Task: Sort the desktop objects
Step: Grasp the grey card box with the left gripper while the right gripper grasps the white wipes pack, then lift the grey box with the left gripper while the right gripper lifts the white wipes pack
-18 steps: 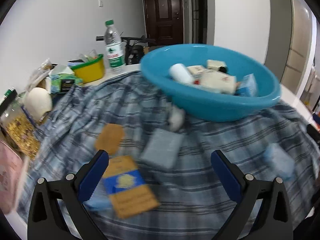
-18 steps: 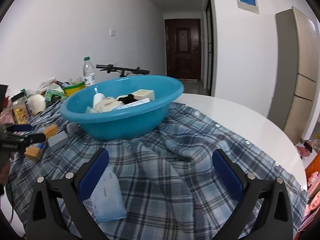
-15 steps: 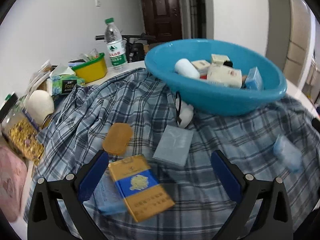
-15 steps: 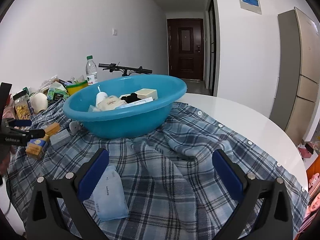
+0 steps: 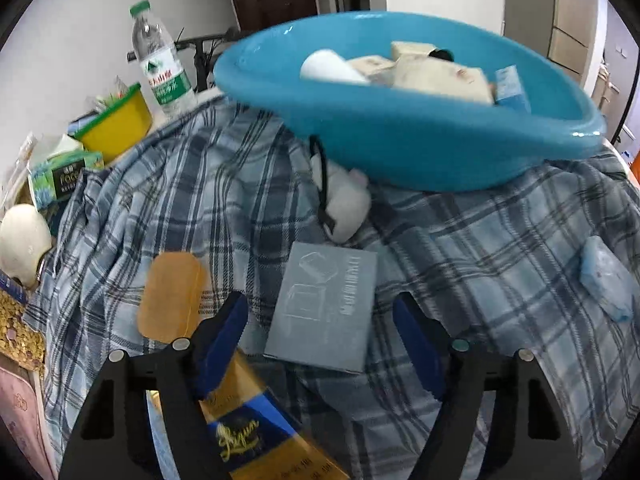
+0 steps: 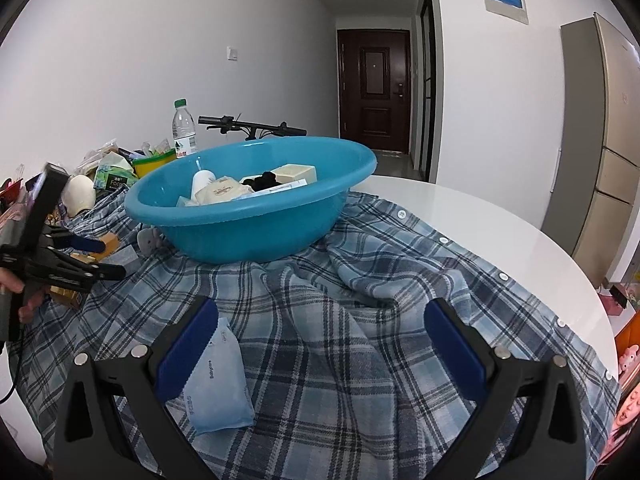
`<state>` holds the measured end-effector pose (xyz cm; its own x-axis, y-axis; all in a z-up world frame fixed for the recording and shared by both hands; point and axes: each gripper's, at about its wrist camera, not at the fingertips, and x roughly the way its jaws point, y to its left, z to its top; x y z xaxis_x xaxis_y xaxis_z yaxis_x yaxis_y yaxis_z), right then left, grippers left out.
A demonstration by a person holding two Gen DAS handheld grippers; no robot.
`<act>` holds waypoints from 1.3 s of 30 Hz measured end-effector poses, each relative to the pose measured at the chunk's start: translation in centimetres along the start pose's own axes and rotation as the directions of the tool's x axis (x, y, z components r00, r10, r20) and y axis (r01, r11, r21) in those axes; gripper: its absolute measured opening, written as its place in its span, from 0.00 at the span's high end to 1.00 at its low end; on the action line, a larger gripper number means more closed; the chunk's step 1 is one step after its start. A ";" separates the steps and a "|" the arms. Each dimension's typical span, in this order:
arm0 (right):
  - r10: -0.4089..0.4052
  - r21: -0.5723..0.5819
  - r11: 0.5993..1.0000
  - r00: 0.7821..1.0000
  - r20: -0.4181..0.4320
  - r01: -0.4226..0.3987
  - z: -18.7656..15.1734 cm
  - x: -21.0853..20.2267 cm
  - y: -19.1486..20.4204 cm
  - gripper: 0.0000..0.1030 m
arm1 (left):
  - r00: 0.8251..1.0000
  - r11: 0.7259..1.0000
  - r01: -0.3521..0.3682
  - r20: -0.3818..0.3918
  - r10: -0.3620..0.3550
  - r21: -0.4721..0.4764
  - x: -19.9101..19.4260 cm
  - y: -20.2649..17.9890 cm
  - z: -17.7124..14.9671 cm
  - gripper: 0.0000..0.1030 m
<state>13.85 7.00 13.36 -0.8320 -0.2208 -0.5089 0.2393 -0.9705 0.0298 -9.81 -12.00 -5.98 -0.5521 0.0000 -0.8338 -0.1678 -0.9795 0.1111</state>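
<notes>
A flat grey box (image 5: 324, 308) lies on the plaid cloth, between the fingers of my left gripper (image 5: 320, 340). The blue pads stand a little off its sides, so the gripper is open. A gold-and-blue pack (image 5: 248, 432) lies under its left finger, and an orange oval case (image 5: 172, 296) sits beside it. Just beyond is the blue basin (image 5: 400, 140), filled with small boxes and a white bottle. My right gripper (image 6: 320, 344) hangs wide open over the cloth with nothing between its pads. A pale blue wipes packet (image 6: 218, 384) lies by its left finger.
A white plush item (image 5: 344, 204) rests against the basin. At the table's far left stand a water bottle (image 5: 160, 68), a yellow tub (image 5: 116, 128), a tissue pack (image 5: 60, 176) and a white rounded object (image 5: 24, 240). Bare white tabletop (image 6: 500, 232) shows on the right.
My left gripper has moved forward and down onto the grey box, and its jaws have narrowed around it. The right gripper has barely shifted.
</notes>
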 end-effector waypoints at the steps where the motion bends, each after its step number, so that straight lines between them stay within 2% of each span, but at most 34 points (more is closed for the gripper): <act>1: 0.002 0.004 1.000 1.000 -0.003 -0.002 0.0 0.1 -0.1 0.00 | 1.000 1.000 0.011 -0.007 -0.011 -0.003 0.3 0.1 0.0 0.32; 3: 0.008 0.010 1.000 1.000 -0.007 -0.008 0.0 0.1 -0.2 0.00 | 0.998 0.998 0.058 0.001 -0.058 -0.038 0.5 0.5 -0.1 0.45; 5: 0.007 0.014 1.000 1.000 -0.006 -0.007 0.0 0.1 -0.3 0.00 | 0.998 0.996 0.063 0.005 -0.062 -0.069 0.4 0.8 -0.1 0.51; 10: 0.007 0.019 1.000 1.000 -0.007 -0.006 -0.2 0.2 -0.4 0.00 | 0.999 0.998 0.021 0.043 -0.019 -0.052 -1.2 -0.1 -0.4 0.51; 16: 0.007 0.027 1.000 1.000 -0.015 -0.007 -0.2 0.4 -0.6 0.00 | 0.995 0.999 0.025 0.102 -0.022 -0.023 -3.8 -1.9 -0.4 0.52; 25: 0.014 0.023 1.000 1.000 -0.014 -0.013 -0.1 0.3 -0.6 0.00 | 0.985 0.995 0.099 0.146 -0.096 -0.009 -5.9 -4.3 -0.6 0.52; 28: 0.012 0.022 1.000 1.000 -0.015 -0.012 -0.2 0.4 -0.6 0.00 | 0.981 0.995 0.092 0.175 -0.086 -0.026 -6.3 -5.3 -0.5 0.52; 31: 0.004 0.020 1.000 1.000 -0.013 -0.003 -0.2 0.3 -0.5 0.00 | 0.974 0.997 0.057 0.222 -0.043 -0.058 -6.7 -6.4 -0.8 0.52; 34: 0.006 0.009 1.000 1.000 -0.009 -0.006 -0.2 0.2 -0.4 0.00 | 0.963 0.992 0.088 0.261 -0.061 -0.093 -7.3 -7.6 -1.0 0.52; 37: 0.017 -0.005 1.000 1.000 -0.013 -0.017 -0.2 0.2 -0.1 0.00 | 0.960 0.986 0.118 0.268 -0.083 -0.116 -7.7 -8.2 -1.1 0.52; 39: 0.059 -0.013 0.998 0.998 -0.032 -0.060 0.0 0.1 0.2 0.00 | 0.960 0.983 0.130 0.264 -0.093 -0.130 -7.7 -8.6 -1.1 0.52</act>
<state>13.80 6.80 13.31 -0.7999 -0.2748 -0.5335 0.2951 -0.9542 0.0490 -3.22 -3.81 -1.10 -0.7300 0.1439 -0.6681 -0.1311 -0.9889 -0.0697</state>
